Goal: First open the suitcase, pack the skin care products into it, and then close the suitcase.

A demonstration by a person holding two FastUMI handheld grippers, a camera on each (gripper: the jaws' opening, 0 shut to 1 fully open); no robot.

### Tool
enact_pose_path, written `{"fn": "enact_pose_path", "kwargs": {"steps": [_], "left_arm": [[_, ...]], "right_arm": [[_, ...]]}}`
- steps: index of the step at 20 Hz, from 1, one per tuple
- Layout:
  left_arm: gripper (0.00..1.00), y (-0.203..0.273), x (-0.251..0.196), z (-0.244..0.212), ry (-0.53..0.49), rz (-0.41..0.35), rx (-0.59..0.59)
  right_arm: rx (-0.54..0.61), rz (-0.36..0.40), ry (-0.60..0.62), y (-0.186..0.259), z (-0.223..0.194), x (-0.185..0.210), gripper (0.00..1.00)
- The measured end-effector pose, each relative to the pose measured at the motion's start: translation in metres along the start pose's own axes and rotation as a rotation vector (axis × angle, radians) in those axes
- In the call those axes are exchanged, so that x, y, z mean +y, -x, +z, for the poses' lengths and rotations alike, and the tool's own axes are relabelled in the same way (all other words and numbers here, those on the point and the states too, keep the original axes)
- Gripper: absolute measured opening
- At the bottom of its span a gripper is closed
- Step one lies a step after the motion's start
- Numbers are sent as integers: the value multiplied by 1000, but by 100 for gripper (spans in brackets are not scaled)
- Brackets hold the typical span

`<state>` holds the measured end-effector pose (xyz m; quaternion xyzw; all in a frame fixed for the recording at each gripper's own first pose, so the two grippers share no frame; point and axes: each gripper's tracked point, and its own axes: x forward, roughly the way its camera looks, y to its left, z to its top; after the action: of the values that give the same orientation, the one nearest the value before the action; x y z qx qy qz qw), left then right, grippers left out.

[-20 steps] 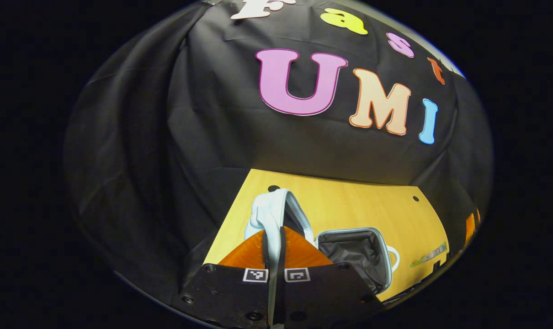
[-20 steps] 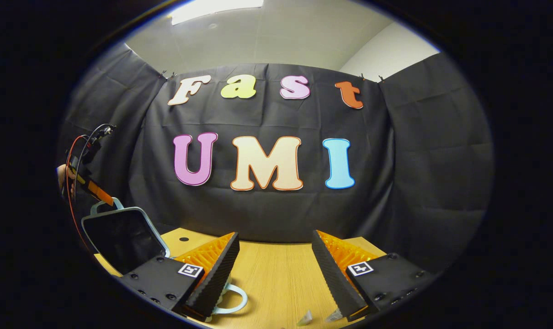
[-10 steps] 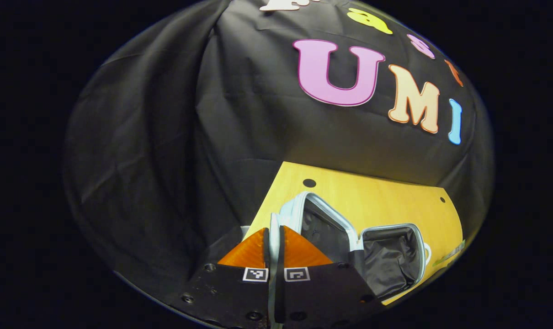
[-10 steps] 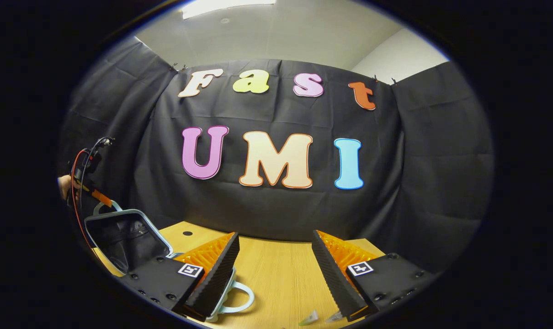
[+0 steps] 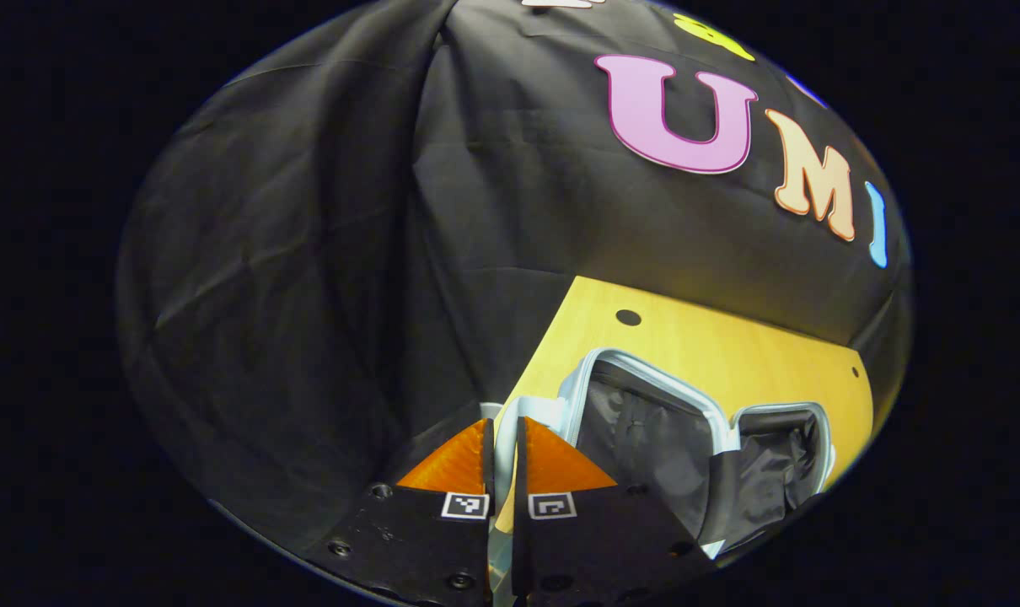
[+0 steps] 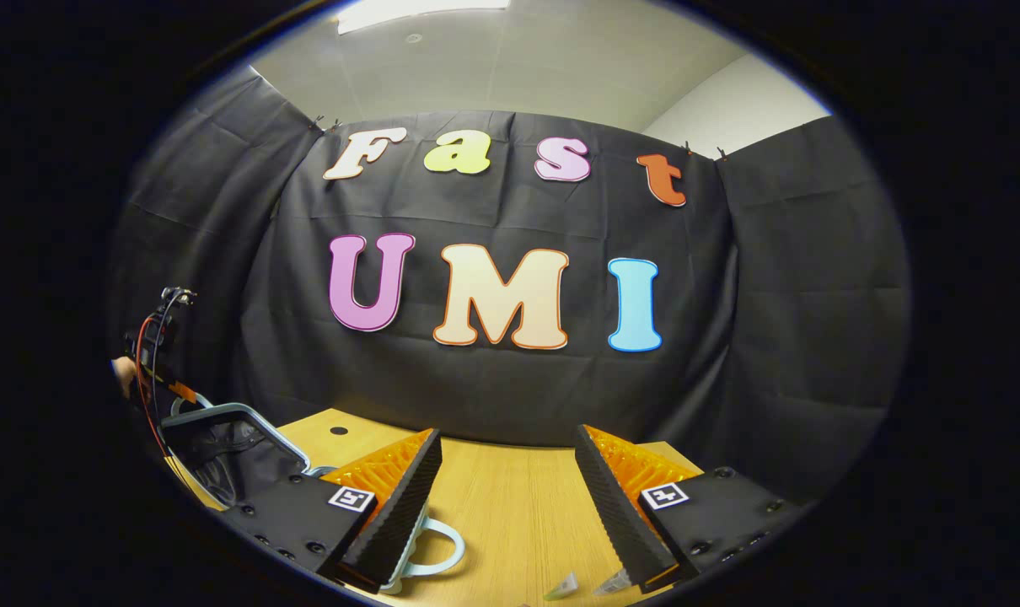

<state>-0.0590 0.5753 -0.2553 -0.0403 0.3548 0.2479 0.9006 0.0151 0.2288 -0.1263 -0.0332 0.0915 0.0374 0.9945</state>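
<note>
- Left gripper view puts the left gripper (image 5: 502,455) right at the bottom, its two fingers nearly closed, with just a sliver of gap between them.
- That sliver carries a pale strip, the lid's handle (image 5: 504,419) by the look of it, and both fingers seem to be pinching it.
- Just beyond and to the right of those fingertips, the suitcase lid (image 5: 645,413) lies swung back, dark lining up, and the base half (image 5: 784,464) sits farther right, also lining up.
- My read: the pinch on the handle is there to guide the lid down, so opening looks close to done.
- Under both halves runs the wooden table (image 5: 687,337).
- Right gripper view has the right gripper (image 6: 507,472) spread wide, nothing between the fingers, hovering over bare tabletop.
- Beside its left finger sits a pale handle loop (image 6: 432,552); past that, far left, the open suitcase (image 6: 223,447).
- Near its right fingertip lie two small clear sachets (image 6: 565,584), likely the skin care products, not yet packed.
</note>
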Motion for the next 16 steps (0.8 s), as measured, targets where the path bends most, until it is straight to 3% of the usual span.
{"fn": "enact_pose_path", "kwargs": {"steps": [2, 5, 8, 9, 12, 16], "left_arm": [[7, -3, 4, -4, -1, 52, 7], [13, -6, -10, 0, 93, -8, -19], [61, 10, -14, 17, 141, -14, -107], [61, 18, -20, 25, 145, -16, -146], [78, 54, -48, 67, 167, -29, -316], [91, 119, -91, 114, 144, -44, -520]], "right_arm": [[8, -8, -1, -1, -1, -5, 100], [6, -15, -6, -6, 2, -13, 98], [-3, -25, -16, -9, 5, -25, 98], [-8, -30, -20, -11, 7, -31, 98], [-21, -44, -31, -16, 11, -52, 98], [-28, -50, -75, -28, 17, -86, 98]]}}
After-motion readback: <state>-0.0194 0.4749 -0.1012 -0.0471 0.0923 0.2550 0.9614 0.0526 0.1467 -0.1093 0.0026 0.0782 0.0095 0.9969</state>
